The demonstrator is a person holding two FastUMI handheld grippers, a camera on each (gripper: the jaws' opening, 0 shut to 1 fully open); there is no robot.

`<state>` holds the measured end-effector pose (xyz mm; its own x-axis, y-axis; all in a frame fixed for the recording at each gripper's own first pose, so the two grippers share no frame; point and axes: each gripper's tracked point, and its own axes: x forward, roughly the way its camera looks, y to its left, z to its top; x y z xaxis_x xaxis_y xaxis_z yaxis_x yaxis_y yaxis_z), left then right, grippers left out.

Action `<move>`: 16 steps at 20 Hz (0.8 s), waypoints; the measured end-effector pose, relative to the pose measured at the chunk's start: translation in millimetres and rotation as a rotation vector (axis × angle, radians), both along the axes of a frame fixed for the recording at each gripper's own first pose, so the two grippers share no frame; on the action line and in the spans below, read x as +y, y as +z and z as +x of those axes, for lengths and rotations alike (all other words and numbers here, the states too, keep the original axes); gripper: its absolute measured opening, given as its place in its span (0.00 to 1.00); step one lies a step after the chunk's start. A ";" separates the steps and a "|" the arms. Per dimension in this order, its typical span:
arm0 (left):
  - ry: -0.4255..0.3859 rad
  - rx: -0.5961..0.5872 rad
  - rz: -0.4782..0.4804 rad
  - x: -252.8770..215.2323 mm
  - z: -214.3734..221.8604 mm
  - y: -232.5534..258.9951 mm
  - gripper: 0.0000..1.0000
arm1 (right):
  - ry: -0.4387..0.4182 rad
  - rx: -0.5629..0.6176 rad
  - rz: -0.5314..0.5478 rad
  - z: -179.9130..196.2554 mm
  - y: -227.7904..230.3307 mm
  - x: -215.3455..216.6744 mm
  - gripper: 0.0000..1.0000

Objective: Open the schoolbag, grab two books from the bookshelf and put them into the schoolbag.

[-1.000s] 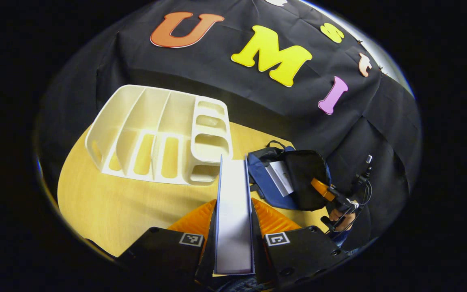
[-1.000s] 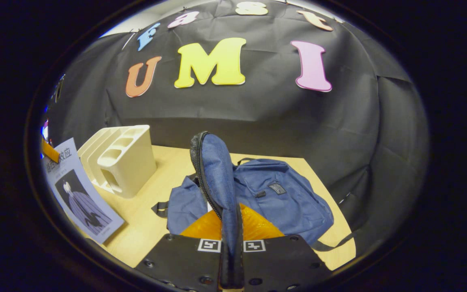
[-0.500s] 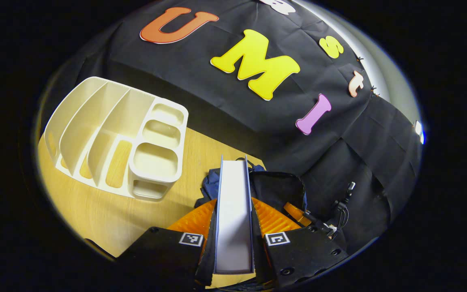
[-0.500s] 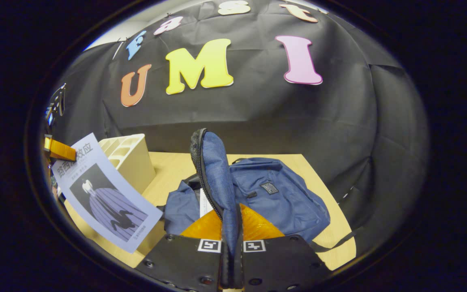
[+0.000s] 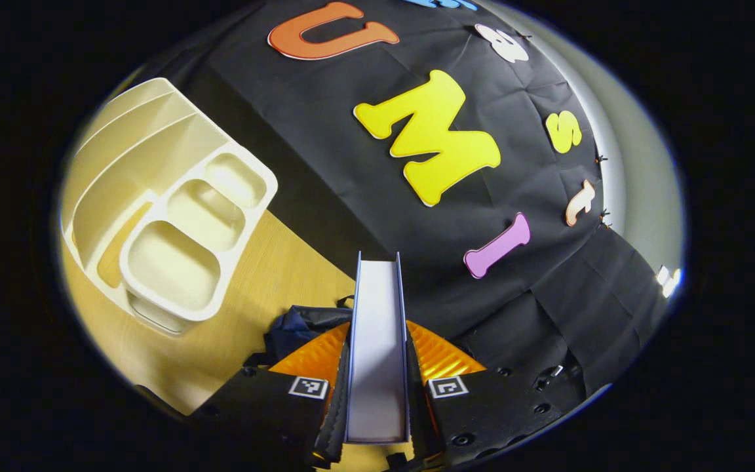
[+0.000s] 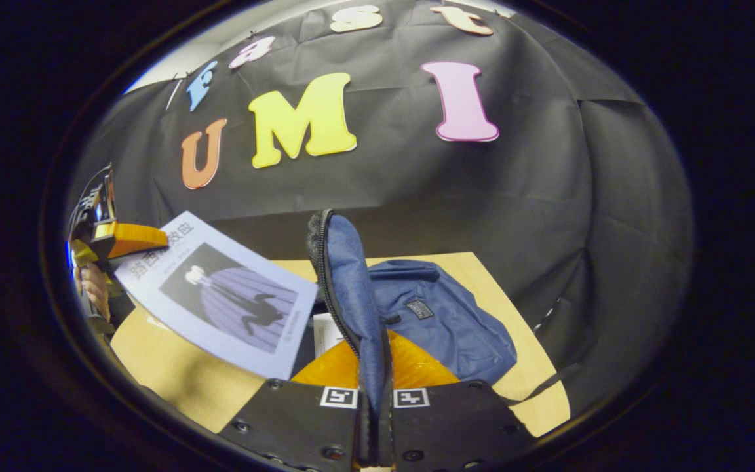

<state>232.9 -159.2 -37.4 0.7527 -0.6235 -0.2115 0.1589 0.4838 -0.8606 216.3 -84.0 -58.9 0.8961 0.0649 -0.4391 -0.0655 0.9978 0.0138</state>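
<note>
Left gripper jaws clamp book above schoolbag; right gripper jaws pinch its flap upright. White paper edge inside. Bookshelf compartments empty on counter.

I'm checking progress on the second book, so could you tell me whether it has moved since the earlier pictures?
Yes. In the right gripper view the book, held by the left gripper, has swung from beside the bookshelf toward the schoolbag and now overlaps its opening.

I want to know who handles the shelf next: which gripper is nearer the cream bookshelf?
Left. The left gripper, shut on the book, hangs just right of the bookshelf. The right gripper is farther off, holding up the schoolbag flap.
</note>
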 end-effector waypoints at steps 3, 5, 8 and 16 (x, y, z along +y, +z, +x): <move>-0.004 0.041 0.035 -23.5 8.5 -24.8 0.41 | -0.006 -0.016 -0.029 0.0 6.0 5.9 0.05; 0.051 0.044 0.090 -20.2 13.7 -40.9 0.42 | -0.004 -0.027 -0.050 0.9 8.2 10.7 0.05; 0.148 0.034 0.138 -7.2 14.3 -55.9 0.42 | 0.008 -0.034 -0.085 2.9 13.4 19.6 0.05; 0.172 0.019 0.207 -48.3 -7.1 -95.3 0.42 | 0.031 -0.069 -0.112 4.6 29.8 38.4 0.05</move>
<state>225.8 -207.5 -132.7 0.8384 -0.4288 -0.3366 0.0437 0.6683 -0.7426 220.9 -45.5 -29.0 0.9226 0.0470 -0.3829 -0.0932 0.9903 -0.1030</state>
